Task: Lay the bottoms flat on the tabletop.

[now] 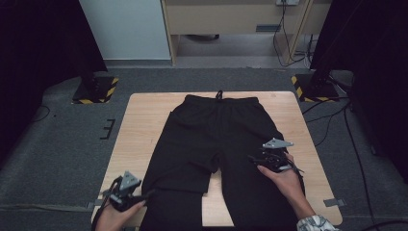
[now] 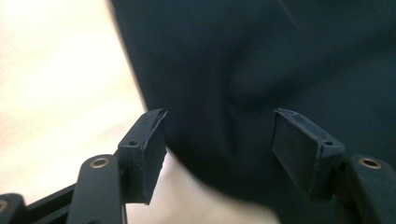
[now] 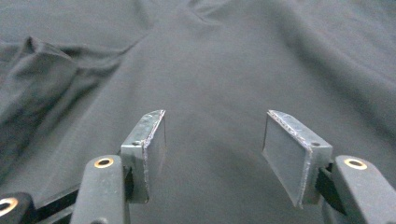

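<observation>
A pair of black trousers point(image 1: 211, 144) lies flat on the wooden table point(image 1: 139, 125), waistband at the far edge, legs toward me. My left gripper point(image 1: 146, 195) is at the near left, by the hem of the left leg. In the left gripper view it point(image 2: 218, 140) is open, and the dark cloth point(image 2: 243, 70) edge lies between and beyond its jaws. My right gripper point(image 1: 260, 161) hovers over the right leg. In the right gripper view it point(image 3: 214, 140) is open above smooth black fabric point(image 3: 210, 74), nothing held.
The table stands on grey carpet. Two yellow-and-black striped stand bases point(image 1: 94, 89) point(image 1: 312, 86) sit at the far left and far right. Cables point(image 1: 332, 120) run along the floor on the right. A wooden cabinet point(image 1: 231, 19) is behind.
</observation>
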`<state>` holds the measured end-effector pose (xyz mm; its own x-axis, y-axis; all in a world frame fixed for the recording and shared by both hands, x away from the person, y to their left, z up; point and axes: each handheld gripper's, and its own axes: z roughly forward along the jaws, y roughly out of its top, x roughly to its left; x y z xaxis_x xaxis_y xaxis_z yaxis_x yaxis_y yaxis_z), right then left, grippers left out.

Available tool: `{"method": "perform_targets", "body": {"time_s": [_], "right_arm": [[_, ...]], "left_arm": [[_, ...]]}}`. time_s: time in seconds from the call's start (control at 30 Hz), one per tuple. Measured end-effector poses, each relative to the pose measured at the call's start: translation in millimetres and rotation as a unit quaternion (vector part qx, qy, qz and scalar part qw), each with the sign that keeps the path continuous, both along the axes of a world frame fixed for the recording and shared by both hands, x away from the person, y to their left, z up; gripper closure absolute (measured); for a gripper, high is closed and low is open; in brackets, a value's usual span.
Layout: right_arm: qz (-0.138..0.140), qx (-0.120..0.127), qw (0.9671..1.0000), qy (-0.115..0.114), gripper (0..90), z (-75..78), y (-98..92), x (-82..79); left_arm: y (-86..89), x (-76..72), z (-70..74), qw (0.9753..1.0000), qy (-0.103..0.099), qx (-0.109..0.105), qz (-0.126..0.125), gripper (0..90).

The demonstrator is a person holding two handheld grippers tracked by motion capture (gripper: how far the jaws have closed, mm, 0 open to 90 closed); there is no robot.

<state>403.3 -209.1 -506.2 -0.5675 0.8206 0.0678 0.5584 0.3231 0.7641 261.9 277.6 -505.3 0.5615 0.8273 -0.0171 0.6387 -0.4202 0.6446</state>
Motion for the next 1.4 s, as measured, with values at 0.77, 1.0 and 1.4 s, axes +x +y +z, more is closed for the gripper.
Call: {"method": "perform_targets", "body": {"time_s": [0.77, 1.0, 1.4], "right_arm": [[0.001, 0.014, 0.9998, -0.012, 38.4, 2.9, 2.7, -4.7], [-0.007, 0.017, 0.9998, -0.012, 38.5, 3.5, -1.7, -4.0], [-0.018, 0.023, 0.9995, -0.014, 38.4, 5.6, -10.5, -4.7]], "left_arm": [[-71.0, -16.9, -8.2, 0.9891, 0.005, 0.024, -0.145, 72.1], [-38.0, 4.1, -5.2, 0.989, 0.017, 0.037, -0.142, 89.2], [15.9, -9.1, -3.7, 0.9735, 0.074, -0.002, -0.216, 89.1]]}}
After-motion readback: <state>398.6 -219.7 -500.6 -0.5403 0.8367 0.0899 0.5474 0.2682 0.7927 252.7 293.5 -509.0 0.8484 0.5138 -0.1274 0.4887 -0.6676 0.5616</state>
